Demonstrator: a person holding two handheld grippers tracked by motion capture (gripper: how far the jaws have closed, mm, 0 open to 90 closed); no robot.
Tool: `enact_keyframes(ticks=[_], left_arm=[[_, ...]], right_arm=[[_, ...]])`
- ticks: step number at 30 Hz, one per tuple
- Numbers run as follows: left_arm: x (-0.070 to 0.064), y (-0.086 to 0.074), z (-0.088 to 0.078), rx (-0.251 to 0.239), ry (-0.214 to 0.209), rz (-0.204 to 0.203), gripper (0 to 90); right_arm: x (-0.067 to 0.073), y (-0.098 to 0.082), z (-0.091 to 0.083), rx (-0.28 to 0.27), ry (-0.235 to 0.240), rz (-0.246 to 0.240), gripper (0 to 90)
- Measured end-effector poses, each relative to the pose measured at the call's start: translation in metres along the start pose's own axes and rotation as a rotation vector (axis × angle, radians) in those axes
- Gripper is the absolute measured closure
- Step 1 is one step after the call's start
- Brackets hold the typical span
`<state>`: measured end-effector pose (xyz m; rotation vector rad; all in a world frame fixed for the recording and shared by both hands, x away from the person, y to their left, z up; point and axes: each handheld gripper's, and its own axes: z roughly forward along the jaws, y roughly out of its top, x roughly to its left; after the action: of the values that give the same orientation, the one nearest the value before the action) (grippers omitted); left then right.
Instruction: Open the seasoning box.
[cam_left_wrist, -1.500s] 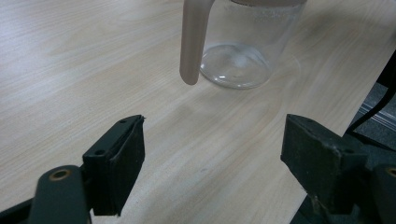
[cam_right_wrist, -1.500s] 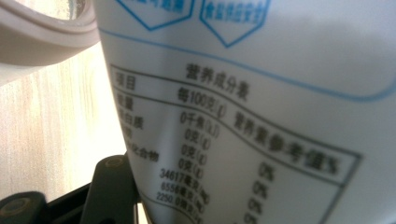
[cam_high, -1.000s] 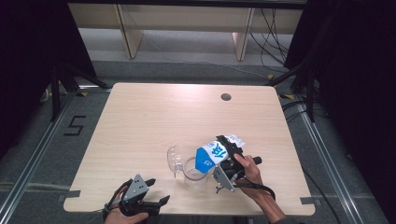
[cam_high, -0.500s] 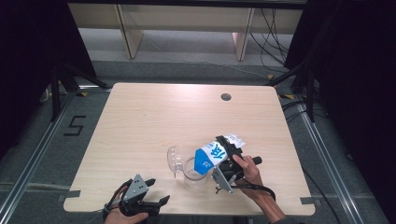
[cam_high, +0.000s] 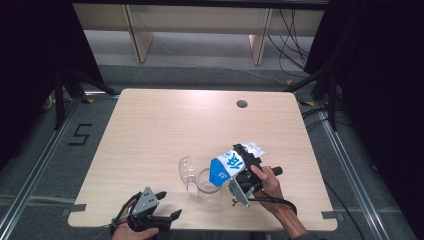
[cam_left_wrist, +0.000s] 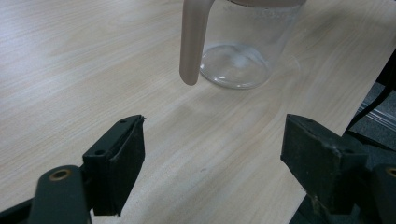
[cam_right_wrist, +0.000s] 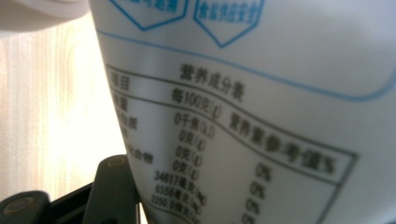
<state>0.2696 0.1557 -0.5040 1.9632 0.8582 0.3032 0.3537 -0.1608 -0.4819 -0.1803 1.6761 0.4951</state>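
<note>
A white pouch with blue print (cam_high: 226, 168) hangs tilted, its lower end over the mouth of a clear plastic jug (cam_high: 206, 183) near the table's front. My right gripper (cam_high: 243, 161) is shut on the pouch's upper part. In the right gripper view the pouch's printed table (cam_right_wrist: 257, 116) is right up against the camera, with one black finger (cam_right_wrist: 112, 186) pressed to its left side. The jug's lid (cam_high: 186, 170) stands flipped open to the left. My left gripper (cam_high: 169, 204) rests open at the front left edge. Its view shows the jug (cam_left_wrist: 240, 51) and its handle (cam_left_wrist: 192, 42) ahead of its spread fingers (cam_left_wrist: 120, 163).
The wooden table (cam_high: 165, 125) has a round cable hole (cam_high: 242, 104) at the back right. Dark frame rails run along both sides. A floor mark "5" (cam_high: 80, 134) lies to the left, and shelf legs stand behind the table.
</note>
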Motion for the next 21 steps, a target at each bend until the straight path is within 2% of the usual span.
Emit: enact_keyframes(ticks=[2, 3, 4, 5, 6, 7, 10, 13, 14, 15, 18, 20, 21], left_arm=[[-0.0004, -0.0001, 0.0001, 0.000, 0.003, -0.006, 21.2], [-0.0010, -0.0003, 0.0001, 0.000, 0.002, -0.015, 21.2], [-0.0010, -0.0003, 0.0001, 0.000, 0.002, -0.015, 21.2], [0.0001, 0.0000, 0.0000, 0.001, 0.000, 0.001, 21.2], [0.0001, 0.0000, 0.0001, 0.000, -0.001, 0.001, 21.2], [0.0009, 0.0000, -0.0010, 0.018, -0.006, 0.012, 21.2], [0.0007, 0.0000, -0.0010, 0.017, -0.005, 0.011, 21.2], [-0.0004, -0.0002, -0.0008, 0.010, 0.008, -0.006, 21.2], [-0.0009, -0.0003, -0.0007, 0.011, 0.002, -0.013, 21.2], [0.0009, 0.0000, -0.0011, 0.018, -0.002, 0.011, 21.2], [0.0007, 0.0000, -0.0009, 0.017, -0.007, 0.010, 21.2], [0.0006, -0.0002, -0.0011, 0.017, 0.010, 0.005, 21.2], [-0.0002, -0.0002, -0.0005, 0.005, 0.006, -0.005, 21.2]], right_arm=[[0.0005, 0.0000, -0.0001, -0.002, 0.000, -0.011, 45.7], [-0.0039, 0.0018, 0.0000, -0.010, -0.011, -0.083, 45.8], [-0.0039, 0.0018, 0.0000, -0.010, -0.011, -0.083, 45.8], [-0.0039, 0.0019, 0.0000, -0.011, -0.011, -0.085, 45.8], [0.0008, 0.0010, -0.0003, 0.000, -0.009, -0.028, 45.8], [0.0009, 0.0011, -0.0002, -0.001, -0.008, -0.033, 45.8], [0.0002, 0.0019, -0.0002, 0.001, -0.006, -0.059, 46.0], [0.0006, 0.0018, -0.0003, 0.003, -0.009, -0.057, 46.0], [0.0024, 0.0016, -0.0008, 0.013, -0.009, -0.036, 46.0], [0.0025, 0.0015, -0.0008, 0.012, -0.010, -0.037, 46.0], [0.0015, 0.0013, -0.0006, 0.006, -0.017, -0.048, 46.1], [0.0013, 0.0013, -0.0006, 0.006, -0.014, -0.049, 46.1], [-0.0021, 0.0023, -0.0010, 0.006, -0.025, -0.103, 46.2]])
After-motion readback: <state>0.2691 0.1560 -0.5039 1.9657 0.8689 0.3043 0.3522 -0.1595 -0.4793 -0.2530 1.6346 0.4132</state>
